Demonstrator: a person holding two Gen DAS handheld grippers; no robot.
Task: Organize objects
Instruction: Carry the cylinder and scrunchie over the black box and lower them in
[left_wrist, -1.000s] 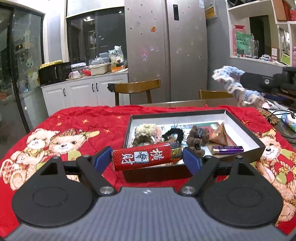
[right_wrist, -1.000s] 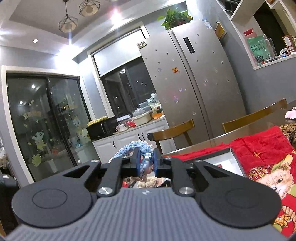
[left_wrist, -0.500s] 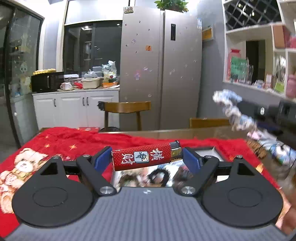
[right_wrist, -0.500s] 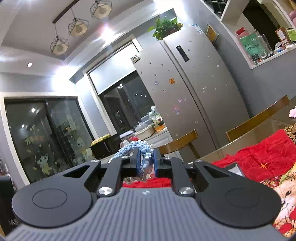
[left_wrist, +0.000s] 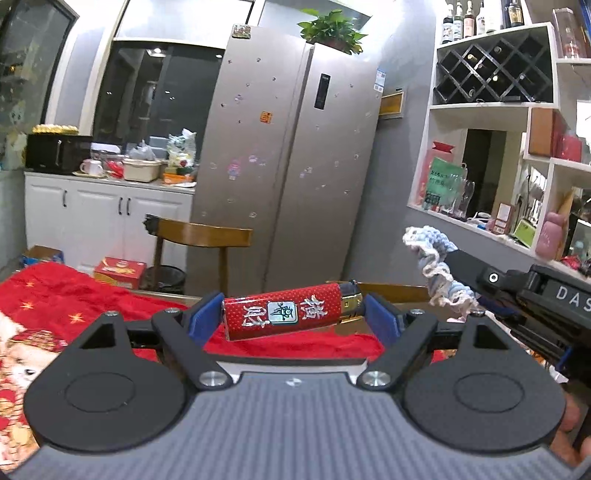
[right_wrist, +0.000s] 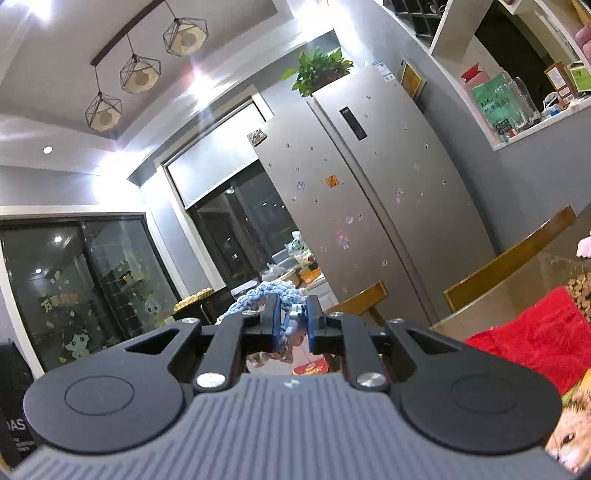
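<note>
My left gripper (left_wrist: 295, 314) is shut on a red lighter (left_wrist: 284, 313) with silver characters, held crosswise between the blue pads, high above the red bear-print tablecloth (left_wrist: 55, 306). My right gripper (right_wrist: 290, 325) is shut on a blue and white crocheted scrunchie (right_wrist: 266, 297). In the left wrist view the scrunchie (left_wrist: 436, 269) hangs from the right gripper's tip at the right. The storage box is hidden below both views.
A steel fridge (left_wrist: 295, 166) stands behind the table, with wooden chairs (left_wrist: 199, 236) in front of it. White shelves (left_wrist: 517, 166) with bottles and boxes fill the right wall. A kitchen counter (left_wrist: 103, 177) lies at the back left.
Both grippers have lifted and tilted upward, each keeping its object. The open box with small items has dropped out of the left wrist view; the right view now shows more ceiling.
</note>
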